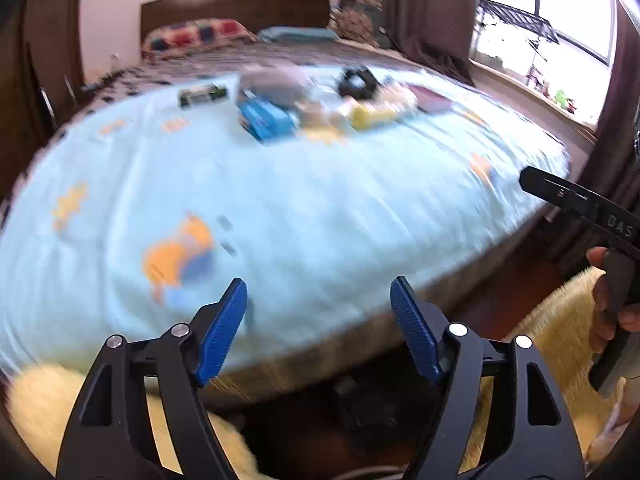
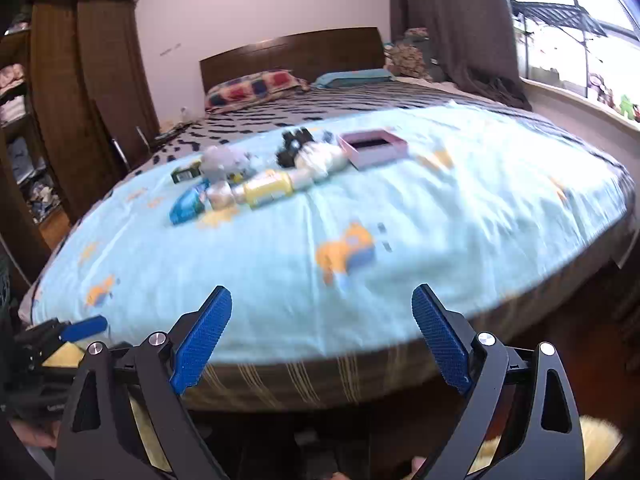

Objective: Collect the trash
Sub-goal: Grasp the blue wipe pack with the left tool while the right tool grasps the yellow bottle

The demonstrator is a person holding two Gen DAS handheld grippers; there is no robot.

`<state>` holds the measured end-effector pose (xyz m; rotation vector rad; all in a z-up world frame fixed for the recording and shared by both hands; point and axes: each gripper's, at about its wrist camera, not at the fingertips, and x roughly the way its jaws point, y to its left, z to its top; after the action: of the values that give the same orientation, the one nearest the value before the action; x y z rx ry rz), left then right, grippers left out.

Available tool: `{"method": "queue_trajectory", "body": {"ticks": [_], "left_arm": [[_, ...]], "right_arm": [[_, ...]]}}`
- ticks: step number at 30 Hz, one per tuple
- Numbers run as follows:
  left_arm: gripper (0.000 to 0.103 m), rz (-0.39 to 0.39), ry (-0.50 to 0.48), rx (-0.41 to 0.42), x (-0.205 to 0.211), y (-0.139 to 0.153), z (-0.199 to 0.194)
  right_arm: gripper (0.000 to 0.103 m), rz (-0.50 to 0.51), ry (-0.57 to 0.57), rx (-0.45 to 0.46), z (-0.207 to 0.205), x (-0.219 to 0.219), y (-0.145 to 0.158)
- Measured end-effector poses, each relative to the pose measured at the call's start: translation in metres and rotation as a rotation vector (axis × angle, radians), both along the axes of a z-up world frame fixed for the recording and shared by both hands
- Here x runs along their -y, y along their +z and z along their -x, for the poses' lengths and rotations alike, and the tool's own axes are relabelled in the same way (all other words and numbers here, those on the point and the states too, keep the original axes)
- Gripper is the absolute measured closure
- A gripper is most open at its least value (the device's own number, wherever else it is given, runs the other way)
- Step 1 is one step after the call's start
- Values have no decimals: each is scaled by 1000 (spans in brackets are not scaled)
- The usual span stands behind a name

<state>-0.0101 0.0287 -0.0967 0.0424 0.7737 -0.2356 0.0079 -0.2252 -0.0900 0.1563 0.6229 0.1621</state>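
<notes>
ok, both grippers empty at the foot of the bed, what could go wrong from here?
1. The clutter is packed tight: the yellow container touches its neighbours, so open fingers may snag two things or knock one away.
2. The grey plush toy and the pink box sit in the pile and may not be trash; a wrong pick is likely.
3. The pile lies well up the blue sheet, a long reach for the left gripper and the right gripper.

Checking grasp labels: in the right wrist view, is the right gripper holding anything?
No, the right gripper stands open with only the blue bedspread showing between its fingers.
</notes>
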Motion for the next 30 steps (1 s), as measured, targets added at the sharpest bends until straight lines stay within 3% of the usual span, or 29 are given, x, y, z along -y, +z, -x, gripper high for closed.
{"method": "queue_trajectory", "body": {"ticks": [6, 15, 20, 30], "left_arm": [[25, -32, 51, 36, -10, 10, -45], [24, -14, 63, -46, -17, -1, -111], [25, -1, 73, -92, -16, -15, -134], [26, 12, 69, -101, -12, -18, -160]], "right_arm": [[11, -11, -9, -41, -40, -12, 7], [12, 8, 86, -173, -123, -35, -22], [11, 46, 125, -192, -144, -43, -26], [11, 104, 174, -200, -170, -53, -29]]}}
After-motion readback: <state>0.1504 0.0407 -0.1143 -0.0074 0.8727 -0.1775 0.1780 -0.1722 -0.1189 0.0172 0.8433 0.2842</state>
